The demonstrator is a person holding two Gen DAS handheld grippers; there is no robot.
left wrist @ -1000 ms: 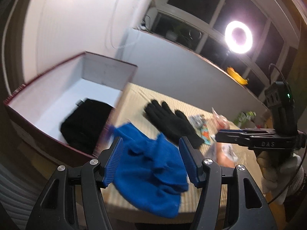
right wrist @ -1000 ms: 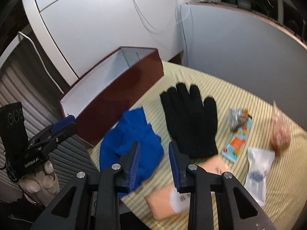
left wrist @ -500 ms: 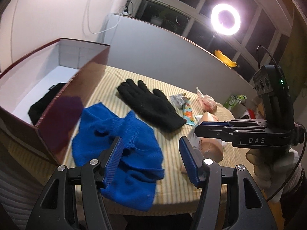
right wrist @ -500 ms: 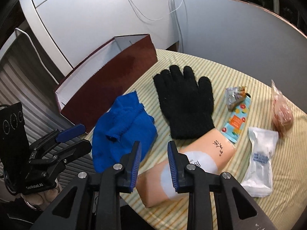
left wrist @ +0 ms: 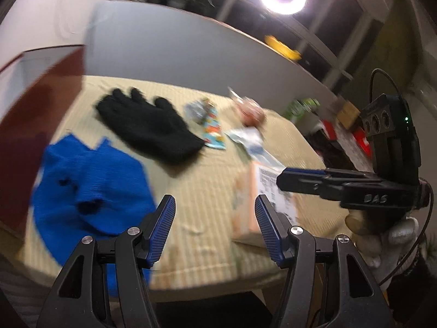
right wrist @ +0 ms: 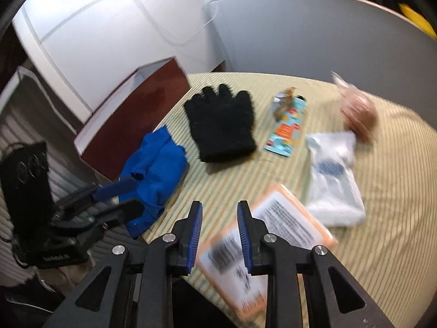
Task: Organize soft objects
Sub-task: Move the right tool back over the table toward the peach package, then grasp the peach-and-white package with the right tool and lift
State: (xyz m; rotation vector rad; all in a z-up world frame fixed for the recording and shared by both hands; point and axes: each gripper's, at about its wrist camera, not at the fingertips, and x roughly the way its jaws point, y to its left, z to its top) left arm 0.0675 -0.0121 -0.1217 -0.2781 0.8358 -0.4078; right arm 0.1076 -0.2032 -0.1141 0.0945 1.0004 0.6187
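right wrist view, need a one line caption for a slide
Open right gripper hovers over an orange packet, with blue knit and black glove lying on the striped table.

Counting what's showing up on striped table (right wrist: 382, 191) right now:

- 1 black glove (right wrist: 221, 121) lying around 12 o'clock
- 1 blue knit piece (right wrist: 155, 175) sitting at 9 o'clock
- 1 orange pack (right wrist: 275, 243) lying at 5 o'clock
- 1 white pouch (right wrist: 334, 180) at 3 o'clock
- 1 teal snack packet (right wrist: 285, 131), 1 pinkish bag (right wrist: 357, 114) showing toward 1–2 o'clock
- 1 dark red box (right wrist: 131, 120) at 10 o'clock
- 2 grippers showing
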